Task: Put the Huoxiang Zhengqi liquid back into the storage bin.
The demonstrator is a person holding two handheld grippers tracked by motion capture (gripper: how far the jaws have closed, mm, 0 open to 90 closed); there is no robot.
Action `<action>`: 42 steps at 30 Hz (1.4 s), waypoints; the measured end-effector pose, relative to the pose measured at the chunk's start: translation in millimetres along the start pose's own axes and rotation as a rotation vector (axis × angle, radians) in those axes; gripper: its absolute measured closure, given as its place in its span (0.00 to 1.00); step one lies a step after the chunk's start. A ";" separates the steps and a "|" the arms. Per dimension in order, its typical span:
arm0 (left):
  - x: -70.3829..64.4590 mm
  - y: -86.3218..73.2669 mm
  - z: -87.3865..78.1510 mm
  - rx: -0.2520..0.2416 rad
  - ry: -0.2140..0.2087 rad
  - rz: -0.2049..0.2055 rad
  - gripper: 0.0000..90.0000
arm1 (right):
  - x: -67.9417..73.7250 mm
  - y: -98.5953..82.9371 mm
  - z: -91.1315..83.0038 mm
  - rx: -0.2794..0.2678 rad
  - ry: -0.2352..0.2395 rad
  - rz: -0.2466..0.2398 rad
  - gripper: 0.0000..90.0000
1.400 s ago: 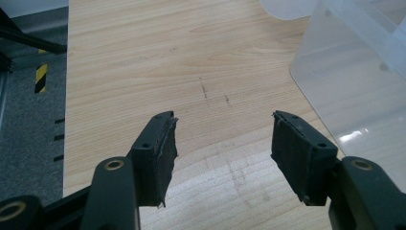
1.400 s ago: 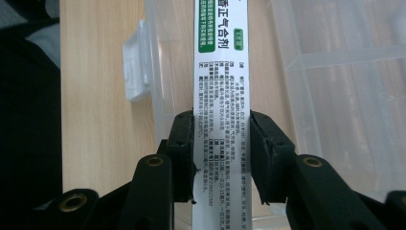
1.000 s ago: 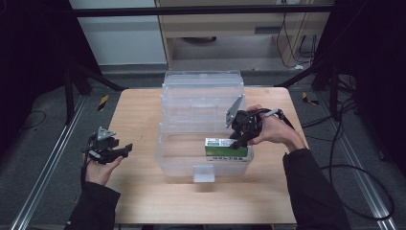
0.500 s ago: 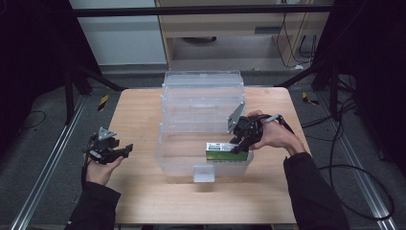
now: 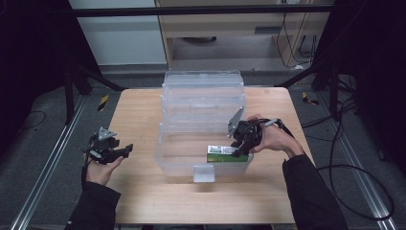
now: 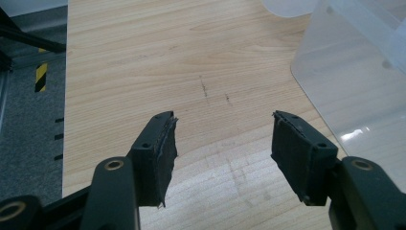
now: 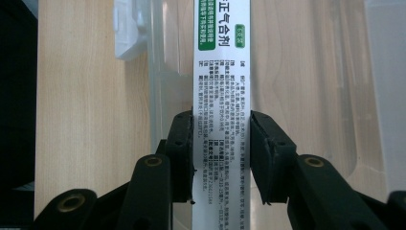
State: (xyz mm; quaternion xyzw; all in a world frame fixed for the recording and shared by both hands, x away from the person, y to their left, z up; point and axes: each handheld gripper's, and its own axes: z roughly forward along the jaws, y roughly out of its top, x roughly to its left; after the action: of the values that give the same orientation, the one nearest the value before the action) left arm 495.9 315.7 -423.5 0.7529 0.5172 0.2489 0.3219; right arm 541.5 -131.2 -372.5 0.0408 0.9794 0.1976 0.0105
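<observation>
Right hand-held gripper (image 5: 243,142) clamped on medicine box (image 5: 222,154), lowering it edge-on into the clear plastic storage bin (image 5: 182,165), near its front wall. Left hand-held gripper (image 5: 112,151) idle, jaws apart, above the desk (image 5: 139,110), clear of the bin.

Right claw (image 7: 221,153) clamps the white box (image 7: 220,72) — inside the clear bin (image 7: 311,72).
</observation>
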 end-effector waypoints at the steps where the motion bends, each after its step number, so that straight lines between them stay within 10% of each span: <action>1: -0.1 0.0 0.1 0.000 0.001 0.000 0.45 | 0.0 0.1 1.3 0.006 -0.001 0.000 0.71; 23: -0.1 -0.2 0.9 0.002 0.000 0.000 0.45 | -0.4 -0.7 13.6 0.026 0.006 0.030 0.69; 34: -1.2 -0.1 1.2 0.006 0.001 0.003 0.45 | 6.7 -2.2 -30.3 -0.172 -0.083 0.108 0.60; 42: -3.0 0.5 1.1 0.006 0.000 0.009 0.45 | 25.9 4.4 -45.6 -0.201 -0.105 0.132 0.57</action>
State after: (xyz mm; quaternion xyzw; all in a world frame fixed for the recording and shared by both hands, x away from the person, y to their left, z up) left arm 496.0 312.5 -424.0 0.7562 0.5145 0.2490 0.3185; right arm 514.3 -142.5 -328.9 0.1140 0.9479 0.2928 0.0530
